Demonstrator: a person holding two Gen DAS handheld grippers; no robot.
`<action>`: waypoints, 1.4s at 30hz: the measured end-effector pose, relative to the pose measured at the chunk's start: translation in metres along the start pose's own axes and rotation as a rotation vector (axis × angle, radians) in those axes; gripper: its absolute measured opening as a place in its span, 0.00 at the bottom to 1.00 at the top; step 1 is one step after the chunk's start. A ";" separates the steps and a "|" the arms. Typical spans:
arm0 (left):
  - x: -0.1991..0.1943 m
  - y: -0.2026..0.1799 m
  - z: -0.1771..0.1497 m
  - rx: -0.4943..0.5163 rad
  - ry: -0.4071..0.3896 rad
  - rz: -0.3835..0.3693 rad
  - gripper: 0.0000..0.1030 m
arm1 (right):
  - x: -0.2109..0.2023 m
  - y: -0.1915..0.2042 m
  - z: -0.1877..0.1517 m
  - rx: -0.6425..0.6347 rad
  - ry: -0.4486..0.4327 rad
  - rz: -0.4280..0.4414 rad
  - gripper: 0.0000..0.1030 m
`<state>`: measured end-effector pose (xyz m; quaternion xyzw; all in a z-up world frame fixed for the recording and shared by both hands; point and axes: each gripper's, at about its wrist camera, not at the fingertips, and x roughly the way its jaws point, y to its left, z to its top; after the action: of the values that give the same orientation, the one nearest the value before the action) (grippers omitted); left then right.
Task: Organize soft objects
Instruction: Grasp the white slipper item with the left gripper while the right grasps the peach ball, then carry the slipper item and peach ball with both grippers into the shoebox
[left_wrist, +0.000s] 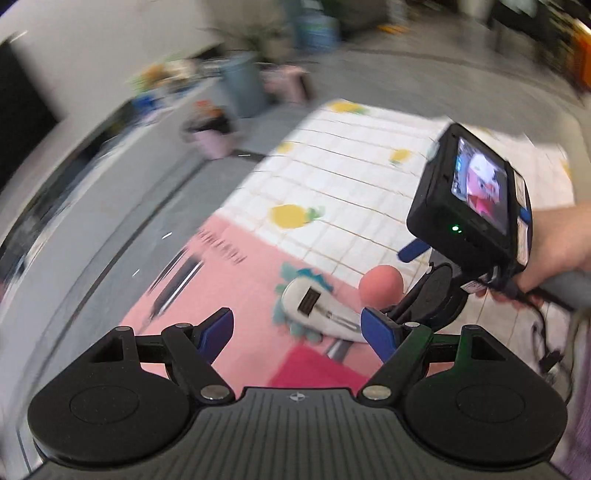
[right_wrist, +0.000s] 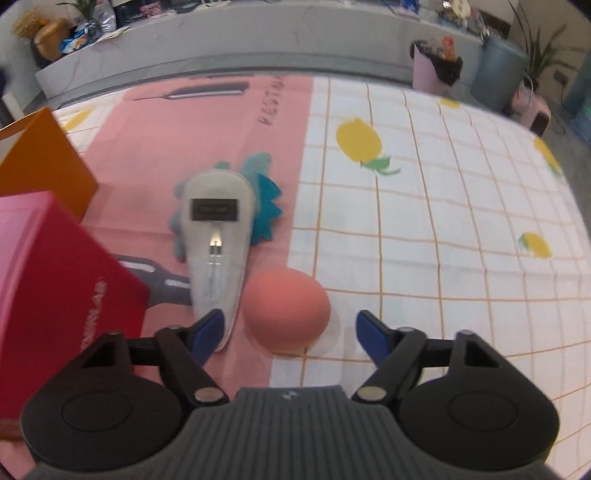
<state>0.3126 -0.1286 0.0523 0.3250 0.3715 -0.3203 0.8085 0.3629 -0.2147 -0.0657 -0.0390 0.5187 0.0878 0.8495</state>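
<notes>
A: Where are the soft things now?

B: The round salmon-pink foam ball (right_wrist: 287, 309) lies on the table (right_wrist: 443, 229), on the border between the pink part of the cloth and the white checked part with yellow fruit. Touching its left side is the plush toy with grey-white belly and teal fins (right_wrist: 218, 236), lying on its back.

A: And the tongs?

B: The right tongs (right_wrist: 290, 326) are released, the blue pads on either side of the ball but not pressing it; I see a gap on the right. The left tongs (left_wrist: 297, 326) are also released and grasp nothing; they point at the toy from the other side.

A: What can go wrong?

B: I think the right tongs aim at the ball. The left pad (right_wrist: 208, 328) is already over the tail of the toy, so when closing it may pinch the toy together with the ball, or push the ball so that it rolls away on the cloth. Also the two tongs are very near each other and could collide, and the left view is blurred. The red cardboard box (right_wrist: 55, 295) and the orange box (right_wrist: 40, 162) at the left stand near too.
</notes>
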 end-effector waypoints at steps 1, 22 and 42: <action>0.014 0.004 0.005 0.050 0.008 -0.027 0.90 | 0.005 -0.003 0.001 0.015 0.009 0.003 0.69; 0.211 0.023 0.015 -0.043 0.429 -0.310 0.60 | 0.017 -0.058 -0.001 0.081 0.034 0.126 0.48; 0.162 0.003 0.047 -0.028 0.402 -0.277 0.35 | 0.012 -0.058 -0.006 0.046 0.036 0.075 0.45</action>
<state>0.4173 -0.2070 -0.0536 0.3172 0.5705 -0.3518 0.6710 0.3746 -0.2716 -0.0808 -0.0014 0.5368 0.1068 0.8369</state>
